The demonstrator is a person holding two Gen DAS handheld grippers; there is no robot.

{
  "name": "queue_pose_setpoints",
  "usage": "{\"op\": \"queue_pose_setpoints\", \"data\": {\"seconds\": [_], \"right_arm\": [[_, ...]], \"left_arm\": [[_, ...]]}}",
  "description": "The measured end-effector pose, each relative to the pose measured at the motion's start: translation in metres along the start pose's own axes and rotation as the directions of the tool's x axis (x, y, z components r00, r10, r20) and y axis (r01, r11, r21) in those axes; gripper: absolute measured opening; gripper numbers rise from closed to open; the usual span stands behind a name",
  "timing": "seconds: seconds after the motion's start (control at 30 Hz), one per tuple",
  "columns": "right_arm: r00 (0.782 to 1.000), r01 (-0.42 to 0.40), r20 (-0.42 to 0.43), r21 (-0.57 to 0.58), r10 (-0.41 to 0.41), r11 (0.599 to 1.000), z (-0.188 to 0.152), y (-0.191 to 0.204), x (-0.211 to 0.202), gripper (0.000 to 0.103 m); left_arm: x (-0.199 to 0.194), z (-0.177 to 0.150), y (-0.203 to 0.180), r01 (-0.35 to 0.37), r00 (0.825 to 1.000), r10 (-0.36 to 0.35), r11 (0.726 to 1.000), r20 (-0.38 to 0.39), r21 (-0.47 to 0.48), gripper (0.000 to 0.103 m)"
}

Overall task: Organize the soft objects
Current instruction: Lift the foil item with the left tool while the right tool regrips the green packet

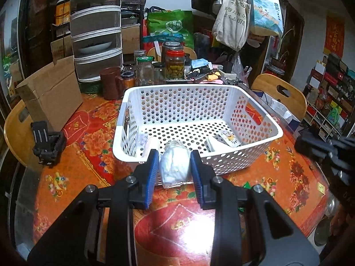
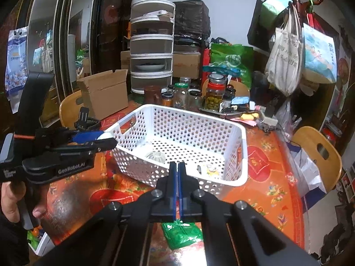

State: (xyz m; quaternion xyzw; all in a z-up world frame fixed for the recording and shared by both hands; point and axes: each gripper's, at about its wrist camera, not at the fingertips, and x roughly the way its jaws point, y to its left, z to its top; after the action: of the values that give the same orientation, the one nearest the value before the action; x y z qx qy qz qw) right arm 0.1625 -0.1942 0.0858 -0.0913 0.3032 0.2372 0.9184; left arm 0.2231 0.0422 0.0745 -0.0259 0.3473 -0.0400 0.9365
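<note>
A white perforated basket (image 1: 177, 86) stands on the floral red tablecloth. My left gripper (image 1: 174, 155) is shut on a white soft bundle in clear wrap (image 1: 174, 168), held just before the basket's near wall. In the right wrist view the same gripper (image 2: 108, 138) hovers at the basket's (image 2: 195, 115) left corner, a person's hand on its handle. My right gripper (image 2: 178, 166) is shut, pads together with nothing between them, above the basket's near rim. Inside lie a white bun-shaped thing (image 2: 156, 156) and a small cartoon packet (image 2: 210, 169). A green packet (image 2: 182, 232) lies on the table under my right gripper.
Behind the basket stand glass jars (image 1: 175, 64), a brown mug (image 1: 109, 83) and a tiered food cover (image 1: 97, 33). An open cardboard box (image 1: 51, 97) and a black clip mount (image 1: 47, 141) sit to the left. Wooden chairs (image 1: 281, 93) ring the table.
</note>
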Motion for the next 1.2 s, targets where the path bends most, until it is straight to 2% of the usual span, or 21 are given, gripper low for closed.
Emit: {"op": "queue_pose_setpoints", "data": {"seconds": [0.13,0.2,0.23,0.27,0.3,0.53,0.67,0.77,0.93,1.0,1.07,1.2], "right_arm": [[0.996,-0.059,-0.068,0.048,0.063,0.997,-0.031,-0.008,0.019,0.002],[0.988,-0.068,-0.135,0.082,0.079,0.994,-0.053,-0.014,0.038,0.021],[0.985,-0.063,-0.154,0.099,0.078,0.993,-0.062,-0.017,0.046,0.048],[0.982,-0.058,-0.172,0.112,0.077,0.992,-0.072,-0.020,0.053,0.066],[0.979,-0.055,-0.190,0.128,0.079,0.990,-0.081,-0.023,0.061,0.068],[0.958,-0.021,-0.279,0.156,0.064,0.988,-0.111,-0.031,0.092,0.073],[0.955,-0.015,-0.290,0.147,0.057,0.989,-0.118,-0.028,0.099,0.073],[0.955,-0.003,-0.295,0.120,0.038,0.993,-0.119,-0.023,0.104,0.079],[0.952,0.032,-0.305,0.085,-0.004,0.996,-0.119,-0.016,0.109,0.080],[0.952,0.049,-0.306,0.067,-0.026,0.997,-0.119,-0.014,0.110,0.078],[0.954,0.059,-0.296,0.069,-0.036,0.996,-0.118,-0.014,0.109,0.063],[0.956,0.057,-0.292,0.070,-0.034,0.996,-0.120,-0.014,0.108,0.059]], "left_arm": [[0.006,-0.009,0.002,0.006,1.000,-0.007,1.000,-0.013,-0.007,0.027],[0.009,-0.015,0.004,0.009,1.000,-0.009,1.000,-0.019,-0.011,0.027],[0.011,-0.017,0.004,0.009,1.000,-0.010,1.000,-0.022,-0.011,0.027],[0.014,-0.020,0.005,0.011,1.000,-0.012,1.000,-0.029,-0.012,0.027],[0.016,-0.022,0.005,0.011,0.999,-0.012,1.000,-0.034,-0.013,0.027],[0.028,-0.034,0.008,0.017,0.998,-0.018,1.000,-0.055,-0.027,0.027],[0.032,-0.037,0.012,0.017,0.998,-0.019,0.999,-0.060,-0.039,0.027],[0.034,-0.039,0.016,0.018,0.998,-0.021,0.999,-0.064,-0.046,0.027],[0.037,-0.042,0.019,0.019,0.997,-0.023,0.998,-0.068,-0.055,0.027],[0.037,-0.042,0.021,0.019,0.997,-0.023,0.998,-0.068,-0.059,0.027],[0.037,-0.042,0.022,0.020,0.997,-0.025,0.998,-0.069,-0.064,0.027],[0.037,-0.042,0.022,0.022,0.997,-0.027,0.998,-0.069,-0.065,0.027]]}}
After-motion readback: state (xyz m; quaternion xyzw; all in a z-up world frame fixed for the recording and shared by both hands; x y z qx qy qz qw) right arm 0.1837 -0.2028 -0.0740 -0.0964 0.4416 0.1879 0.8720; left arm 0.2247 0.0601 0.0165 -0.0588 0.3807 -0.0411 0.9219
